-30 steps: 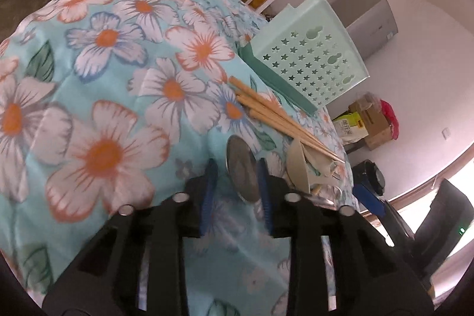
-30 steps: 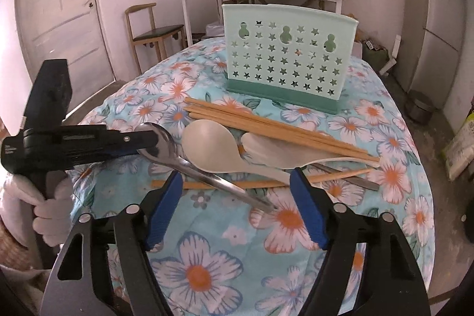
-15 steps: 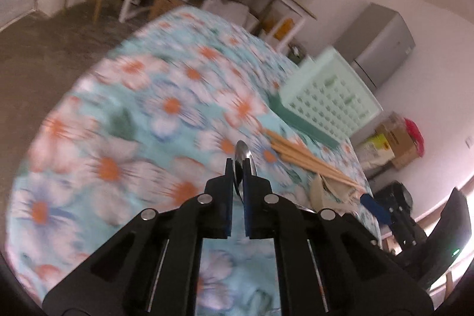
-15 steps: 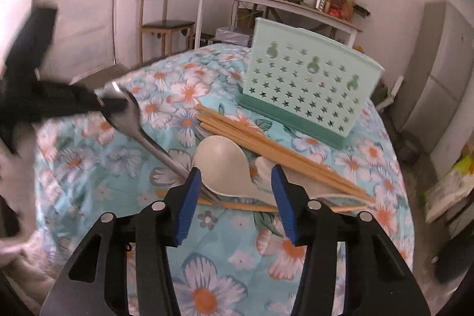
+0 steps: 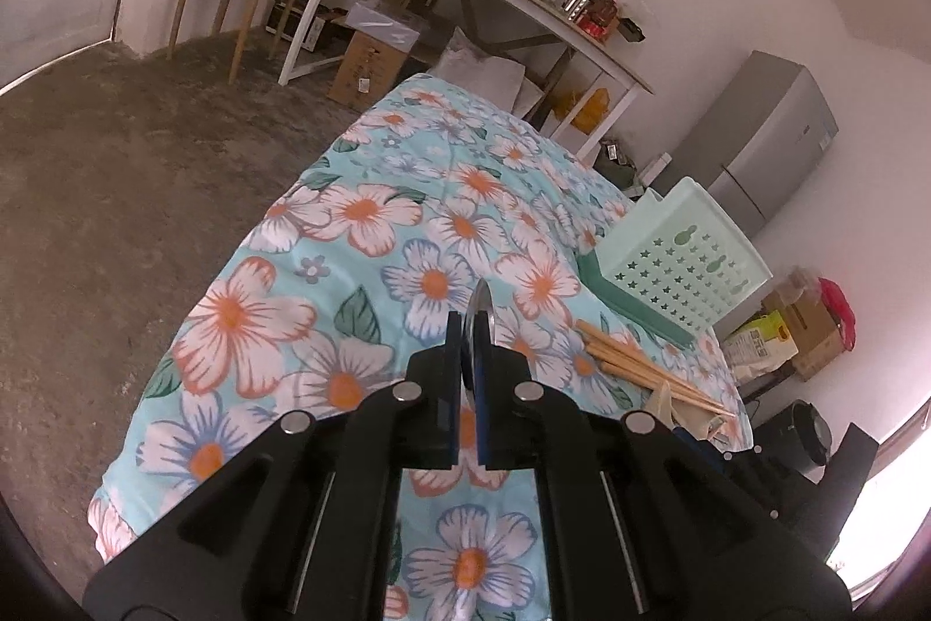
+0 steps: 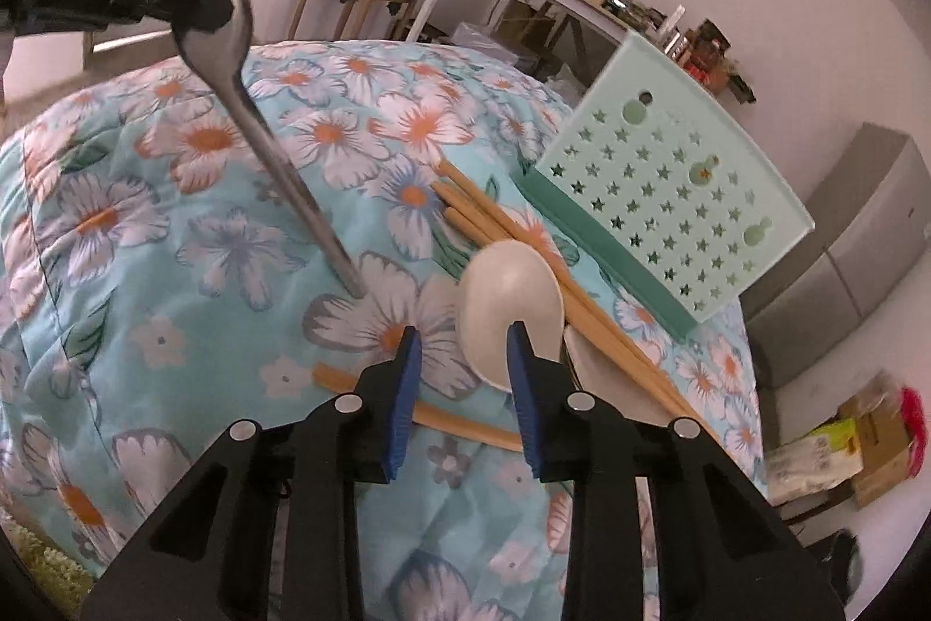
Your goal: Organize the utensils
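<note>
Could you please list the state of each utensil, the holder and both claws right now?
Metal spoon: lifted by its bowl, handle tip near the cloth.
Left claw: shut on the metal spoon.
Right claw: just been closing, open around the white spoon.
White spoon: lying on chopsticks.
Chopsticks: lying loose.
Utensil holder: upright.

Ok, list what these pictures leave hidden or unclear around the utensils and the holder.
- Metal spoon: left wrist view, only the bowl's edge shows; the left gripper covers the rest.
- Holder: both views, perforated wall faces the cameras, so its compartments stay unseen.
- White spoon: right wrist view, the right gripper hides its handle and any pad contact.
- Chopsticks: far ends pass behind that gripper.
</note>
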